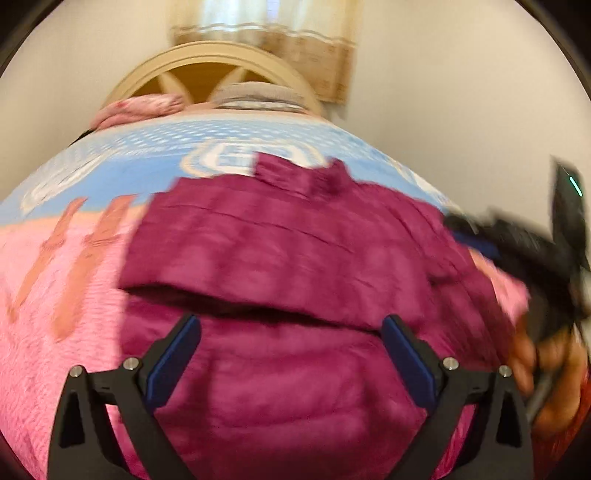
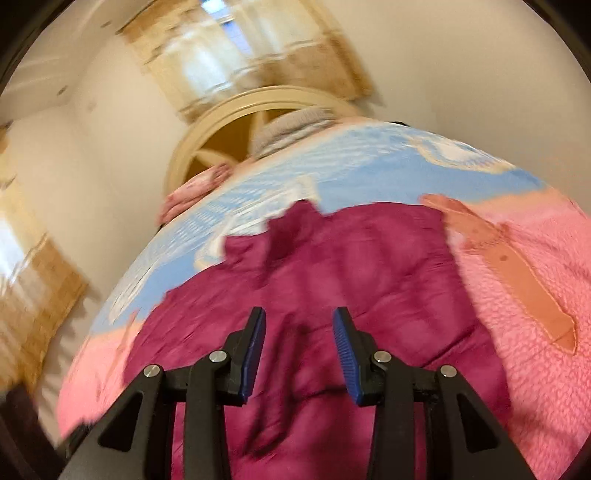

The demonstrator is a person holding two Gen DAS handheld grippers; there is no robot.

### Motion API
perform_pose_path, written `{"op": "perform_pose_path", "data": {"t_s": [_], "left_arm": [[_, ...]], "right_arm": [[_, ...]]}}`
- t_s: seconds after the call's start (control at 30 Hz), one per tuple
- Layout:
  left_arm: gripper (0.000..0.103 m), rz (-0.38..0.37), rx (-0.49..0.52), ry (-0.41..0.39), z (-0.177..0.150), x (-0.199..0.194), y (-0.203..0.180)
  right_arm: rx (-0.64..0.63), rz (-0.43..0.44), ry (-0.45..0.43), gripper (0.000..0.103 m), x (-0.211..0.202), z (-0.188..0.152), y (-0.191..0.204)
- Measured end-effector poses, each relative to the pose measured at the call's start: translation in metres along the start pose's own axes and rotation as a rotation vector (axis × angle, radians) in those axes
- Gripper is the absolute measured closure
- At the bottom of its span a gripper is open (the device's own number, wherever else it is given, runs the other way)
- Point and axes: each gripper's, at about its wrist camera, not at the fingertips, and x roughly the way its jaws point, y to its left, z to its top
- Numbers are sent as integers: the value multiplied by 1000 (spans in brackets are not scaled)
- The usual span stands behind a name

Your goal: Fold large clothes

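The magenta garment (image 1: 288,258) lies on the bed, spread over the pink and blue blanket (image 1: 55,295), with its collar end toward the headboard (image 1: 207,62). In the left wrist view a folded layer crosses the garment, its dark edge lying just ahead of the left claw (image 1: 291,325). That claw stands wide open above the cloth, its 2 blue pads far apart and nothing between them. To the right of the garment in the same view, the right claw's black body (image 1: 524,240) shows blurred, with a hand (image 1: 546,362) below it. In the right wrist view the right claw (image 2: 299,325) hovers over the garment's middle, partly open, with a clear gap between its pads and no cloth pinched. A pink pillow (image 1: 140,107) and a grey one (image 1: 258,92) lie by the headboard, under a curtained window (image 1: 258,22).
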Motion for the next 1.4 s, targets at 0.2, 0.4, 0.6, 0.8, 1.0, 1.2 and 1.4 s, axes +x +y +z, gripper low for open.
{"op": "perform_pose_path", "data": {"t_s": [0.2,0.4,0.6,0.8,1.0,1.2,1.4], "left_arm": [[4,118,-28,-38,34,3,24],[4,224,34,-52,60,31,34],[12,281,-29,53,38,80,53],[7,248,-116,92,19,91,71],[2,260,-140,125,18,97,74],[3,251,-217,49,12,80,80],[3,206,-313,-116,4,47,96]], "right_arm": [[-233,-36,189,64,39,-37,51],[-258,-131,298,64,68,-39,32],[-282,-142,287,64,68,-43,24],[-297,-151,272,64,66,-47,23],[-279,-148,301,62,62,-35,29],[-67,-56,213,38,50,49,19],[53,-93,272,37,132,128,18]]}}
